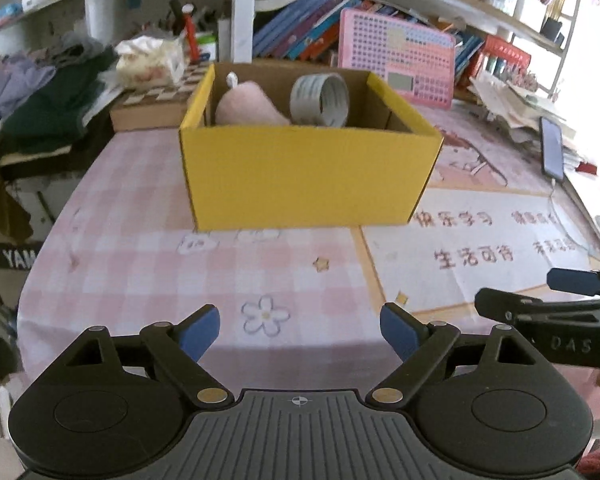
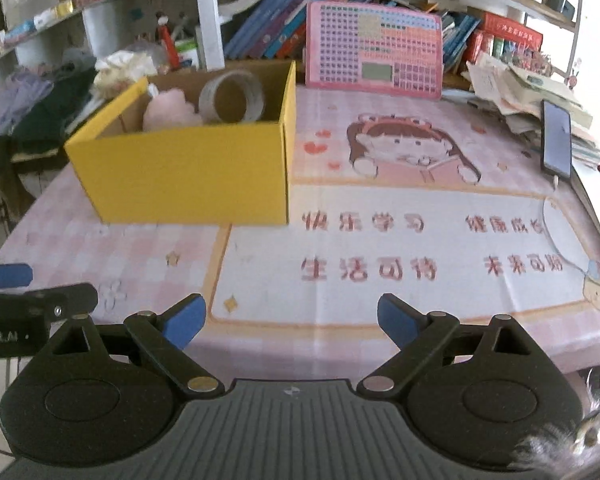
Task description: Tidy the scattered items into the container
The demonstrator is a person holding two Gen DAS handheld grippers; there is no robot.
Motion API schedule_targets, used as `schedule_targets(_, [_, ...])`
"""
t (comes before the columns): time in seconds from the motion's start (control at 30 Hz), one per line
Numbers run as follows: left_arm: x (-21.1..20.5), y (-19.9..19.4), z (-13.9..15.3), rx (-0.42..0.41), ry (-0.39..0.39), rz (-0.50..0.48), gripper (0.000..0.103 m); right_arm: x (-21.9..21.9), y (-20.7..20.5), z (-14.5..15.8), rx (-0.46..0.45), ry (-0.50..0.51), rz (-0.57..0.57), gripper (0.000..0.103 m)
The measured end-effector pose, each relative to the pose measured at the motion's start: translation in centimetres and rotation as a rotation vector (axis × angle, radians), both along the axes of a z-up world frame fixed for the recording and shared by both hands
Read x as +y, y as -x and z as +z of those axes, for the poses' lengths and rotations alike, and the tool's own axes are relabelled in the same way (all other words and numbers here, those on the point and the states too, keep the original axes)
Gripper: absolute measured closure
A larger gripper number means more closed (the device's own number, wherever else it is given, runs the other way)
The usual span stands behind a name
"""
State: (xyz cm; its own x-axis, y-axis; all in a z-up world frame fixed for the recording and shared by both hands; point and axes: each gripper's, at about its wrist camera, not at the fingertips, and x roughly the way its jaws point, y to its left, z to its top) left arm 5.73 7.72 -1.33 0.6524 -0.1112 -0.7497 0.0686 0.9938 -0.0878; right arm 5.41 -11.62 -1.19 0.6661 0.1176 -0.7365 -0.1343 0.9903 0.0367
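Observation:
A yellow cardboard box (image 1: 308,176) (image 2: 184,172) stands on the pink checked table mat. Inside it lie a pink plush item (image 1: 246,106) (image 2: 168,114) and a grey tape roll (image 1: 320,100) (image 2: 232,96). My left gripper (image 1: 300,330) hangs above the mat in front of the box, jaws wide apart with nothing between them. My right gripper (image 2: 292,322) is also open and empty, over the mat to the right of the box. Each gripper's fingers show at the edge of the other's view: the right fingers (image 1: 500,304) and the left fingers (image 2: 60,300).
A pink board (image 1: 396,56) (image 2: 374,50) leans against books at the back. A phone (image 1: 553,148) (image 2: 557,140) lies by paper stacks on the right. Clothes (image 1: 40,96) and a tissue pack (image 1: 150,60) crowd the left. The mat's near edge (image 2: 460,360) is close below.

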Motion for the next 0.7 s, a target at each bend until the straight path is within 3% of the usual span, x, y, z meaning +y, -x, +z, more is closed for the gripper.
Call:
schedule_targets(0.1, [0.0,0.9,-0.5,0.013,-0.016,0.002,0.004,0.3,0.9,-0.2,0.011,0.011,0.006,0.007])
schedule_targets(0.33, [-0.9,2.0,-1.2,0.029,-0.045,-0.064,0.003,0.4,1.9,-0.6,0.032,-0.008,0.0,0.007])
schedule_targets(0.7, [-0.2,2.0,-1.1,0.023,-0.026,-0.041,0.0,0.6,1.8,-0.6,0.044,-0.017,0.001,0.007])
